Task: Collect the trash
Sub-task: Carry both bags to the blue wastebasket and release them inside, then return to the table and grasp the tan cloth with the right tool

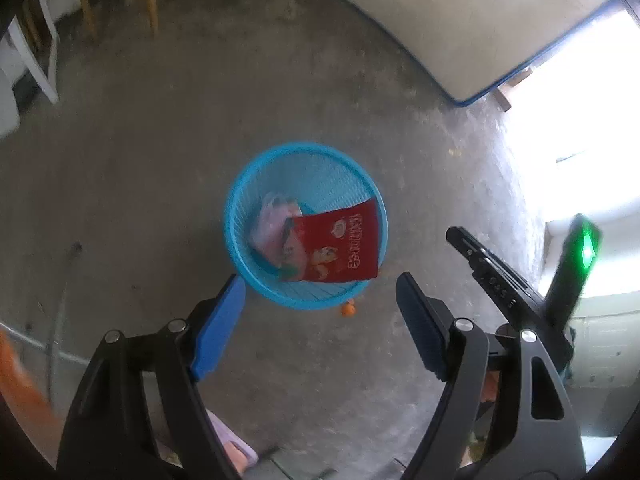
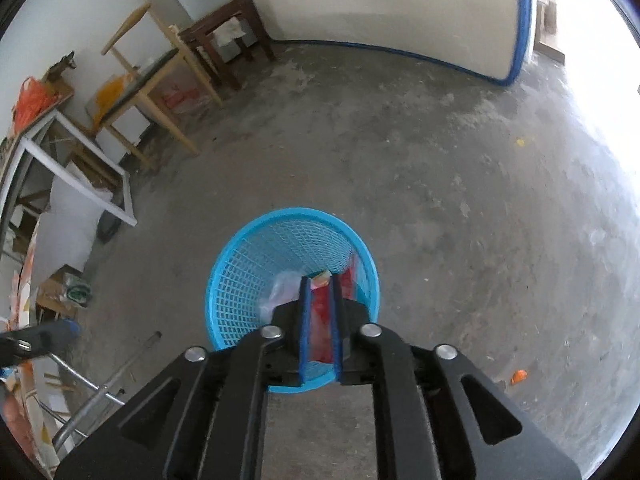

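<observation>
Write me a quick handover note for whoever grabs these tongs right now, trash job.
Left tongs: open, empty, above the near rim of the blue basket.
Right tongs: jaws a narrow gap apart over the basket; a red wrapper shows in the gap, but I cannot tell whether it is gripped or already lying inside.
Done: a red snack packet and a pale crumpled bag are in the basket.
Left: a small orange scrap on the floor beside the basket, another orange scrap and a yellow bit farther out.
</observation>
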Demonstrator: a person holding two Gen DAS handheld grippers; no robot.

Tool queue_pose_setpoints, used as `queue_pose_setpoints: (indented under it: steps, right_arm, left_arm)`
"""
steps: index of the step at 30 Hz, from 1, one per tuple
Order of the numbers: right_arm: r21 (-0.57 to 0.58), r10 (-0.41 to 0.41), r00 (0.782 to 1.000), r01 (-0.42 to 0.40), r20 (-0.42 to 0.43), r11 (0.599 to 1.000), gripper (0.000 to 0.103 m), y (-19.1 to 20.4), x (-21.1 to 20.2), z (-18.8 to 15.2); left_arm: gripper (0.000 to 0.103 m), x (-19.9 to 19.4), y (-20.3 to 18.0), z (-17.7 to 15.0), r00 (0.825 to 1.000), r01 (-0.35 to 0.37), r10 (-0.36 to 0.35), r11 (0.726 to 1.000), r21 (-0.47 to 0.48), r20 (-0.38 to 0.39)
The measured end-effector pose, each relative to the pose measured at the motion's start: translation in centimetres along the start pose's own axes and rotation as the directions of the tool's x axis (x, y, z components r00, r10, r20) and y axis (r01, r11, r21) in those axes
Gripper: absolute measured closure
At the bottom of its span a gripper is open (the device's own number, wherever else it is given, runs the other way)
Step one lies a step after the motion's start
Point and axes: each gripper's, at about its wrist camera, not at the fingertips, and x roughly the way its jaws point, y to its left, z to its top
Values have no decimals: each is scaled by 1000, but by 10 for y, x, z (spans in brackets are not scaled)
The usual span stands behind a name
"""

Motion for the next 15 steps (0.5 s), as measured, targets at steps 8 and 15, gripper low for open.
queue_pose_setpoints:
  steps: [8,15]
  right_arm:
    - [-15,39,999,-38,15,999,84,-16,-37,-30]
    - [-84,150,988,-146,36,986,38,-14,-108,-75]
  left_arm:
    - [29,-97,-6,-43,982,103,-112,993,64,150]
    - [21,-198,30,-163,926,150,-185,980,127,329]
